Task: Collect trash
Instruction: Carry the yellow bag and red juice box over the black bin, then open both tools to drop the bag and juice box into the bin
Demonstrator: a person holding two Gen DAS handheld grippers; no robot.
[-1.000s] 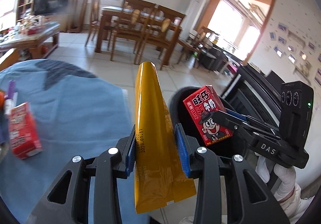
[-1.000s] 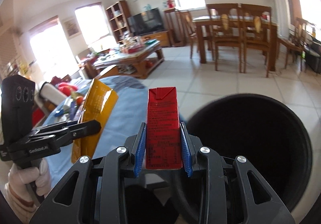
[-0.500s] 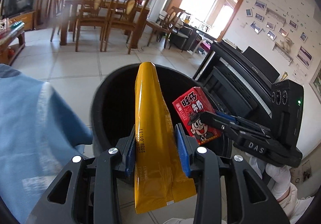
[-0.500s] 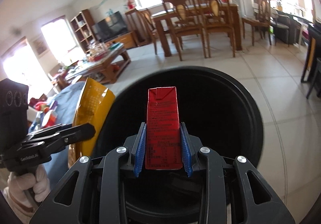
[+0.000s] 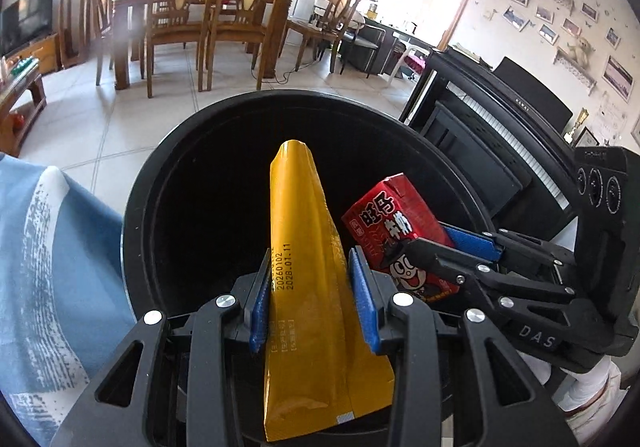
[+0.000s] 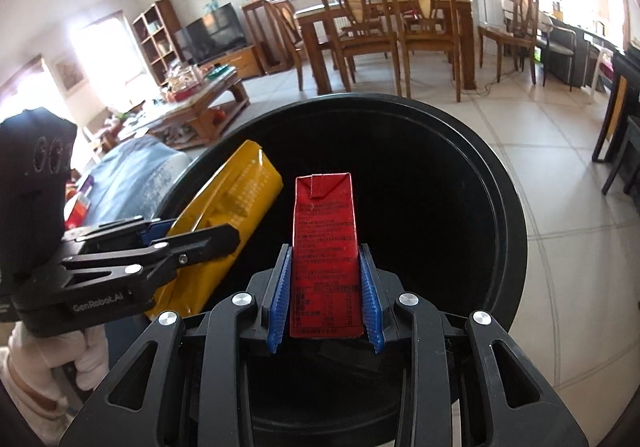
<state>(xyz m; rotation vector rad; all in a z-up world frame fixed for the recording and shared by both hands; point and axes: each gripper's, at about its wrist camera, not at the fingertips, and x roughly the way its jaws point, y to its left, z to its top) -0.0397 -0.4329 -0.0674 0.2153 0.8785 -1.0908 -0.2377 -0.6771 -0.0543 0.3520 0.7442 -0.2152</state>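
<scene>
From the left wrist view, the left tool (image 5: 310, 303) is clamped on a long yellow foil wrapper (image 5: 308, 271), held over the mouth of the round black plastic bin (image 5: 136, 215). Beside it the right tool (image 5: 448, 247) grips a red milk carton with a cartoon face (image 5: 394, 231).

From the right wrist view, the red milk carton (image 6: 324, 255) stands upright between that tool's blue pads (image 6: 280, 299) — also above the bin's dark opening. Both pieces are carried but not yet dropped; release is what remains, in my judgement.
</scene>
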